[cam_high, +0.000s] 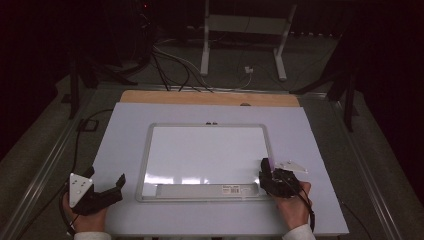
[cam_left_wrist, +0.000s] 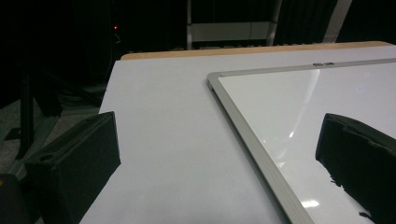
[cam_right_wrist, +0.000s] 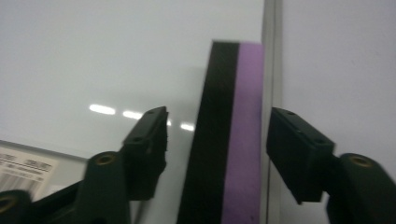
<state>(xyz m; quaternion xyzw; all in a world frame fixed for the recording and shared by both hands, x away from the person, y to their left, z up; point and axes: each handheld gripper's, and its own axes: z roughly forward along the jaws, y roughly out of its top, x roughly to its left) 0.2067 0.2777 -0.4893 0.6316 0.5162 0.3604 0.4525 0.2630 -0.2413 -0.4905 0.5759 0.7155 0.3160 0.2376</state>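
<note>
A whiteboard (cam_high: 207, 147) with a silver frame lies flat on the white table top (cam_high: 125, 125). At its near right corner stands a black-and-purple eraser (cam_high: 266, 165) on its narrow side. My right gripper (cam_high: 267, 172) straddles it. In the right gripper view the eraser (cam_right_wrist: 229, 140) rises between the two jaws of that gripper (cam_right_wrist: 219, 115), with a gap on each side, so no pad presses on it. My left gripper (cam_high: 106, 176) rests open at the table's near left, beside the board's left frame. In the left gripper view its jaws (cam_left_wrist: 217, 126) stand wide apart with nothing between them.
A grey tray strip with a barcode label (cam_high: 233, 189) runs along the board's near edge. A wooden edge (cam_high: 210, 97) shows at the table's far side. Beyond it are cables (cam_high: 170, 70) and a white stand (cam_high: 242, 35) on the floor.
</note>
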